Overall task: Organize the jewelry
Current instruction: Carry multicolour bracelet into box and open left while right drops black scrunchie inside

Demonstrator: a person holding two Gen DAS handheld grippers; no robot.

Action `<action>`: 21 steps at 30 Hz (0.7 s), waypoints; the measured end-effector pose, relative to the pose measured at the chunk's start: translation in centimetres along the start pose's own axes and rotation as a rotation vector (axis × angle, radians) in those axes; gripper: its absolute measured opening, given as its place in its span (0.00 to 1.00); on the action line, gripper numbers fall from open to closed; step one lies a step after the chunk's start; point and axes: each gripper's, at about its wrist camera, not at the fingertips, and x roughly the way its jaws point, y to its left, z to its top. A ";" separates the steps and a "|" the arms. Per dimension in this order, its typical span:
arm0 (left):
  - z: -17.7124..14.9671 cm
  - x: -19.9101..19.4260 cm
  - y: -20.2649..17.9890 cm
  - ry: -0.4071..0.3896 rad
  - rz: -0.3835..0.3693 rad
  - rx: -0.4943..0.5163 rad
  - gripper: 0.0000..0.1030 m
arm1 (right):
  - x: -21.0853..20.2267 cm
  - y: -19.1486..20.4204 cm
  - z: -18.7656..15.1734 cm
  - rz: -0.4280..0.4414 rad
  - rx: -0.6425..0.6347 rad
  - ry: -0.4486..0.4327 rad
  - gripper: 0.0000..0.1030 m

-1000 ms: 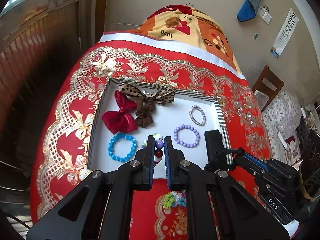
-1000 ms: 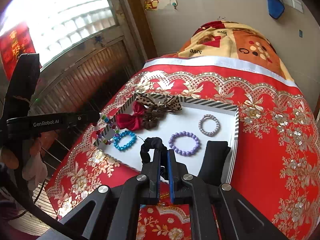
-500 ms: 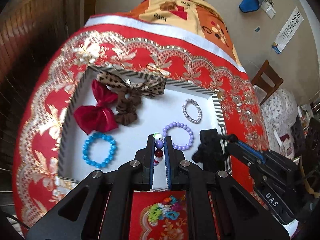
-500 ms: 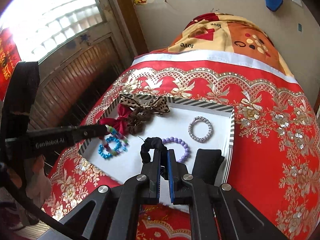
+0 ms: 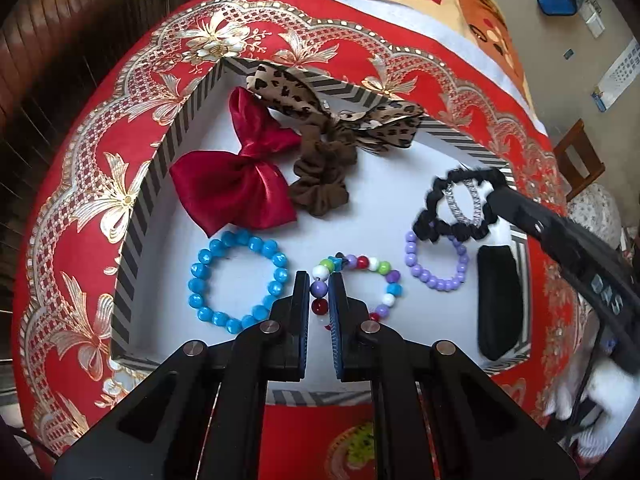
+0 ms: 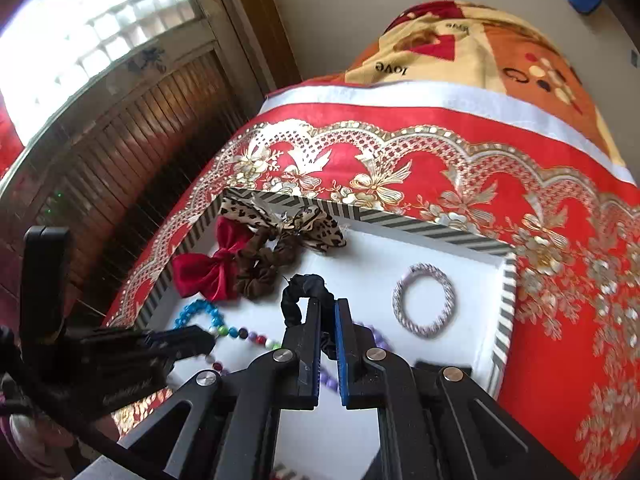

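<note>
A white tray with a striped rim (image 5: 136, 216) (image 6: 505, 292) lies on the red tablecloth. My left gripper (image 5: 319, 280) is shut on a multicoloured bead bracelet (image 5: 376, 270), low over the tray floor beside the blue bead bracelet (image 5: 236, 280). My right gripper (image 6: 327, 308) is shut on a black scrunchie (image 6: 298, 292) and holds it above the silver bracelet (image 6: 424, 304). In the left wrist view the scrunchie (image 5: 436, 192) hangs over the silver bracelet (image 5: 460, 204) and the purple bead bracelet (image 5: 436, 276).
In the tray lie a red bow (image 5: 236, 184), a brown scrunchie (image 5: 320, 180), a leopard-print bow (image 5: 340, 120) and a black pouch (image 5: 498, 296) at its right edge. A wooden shutter wall (image 6: 132, 128) stands to the left.
Both grippers have moved forward and down over the tray. The multicoloured bracelet is lower, next to the blue one. The black scrunchie has moved over the silver bracelet.
</note>
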 end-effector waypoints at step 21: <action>0.9 1.7 -0.3 -0.033 0.025 0.003 0.48 | 8.3 -4.8 2.4 -0.048 0.106 0.104 0.15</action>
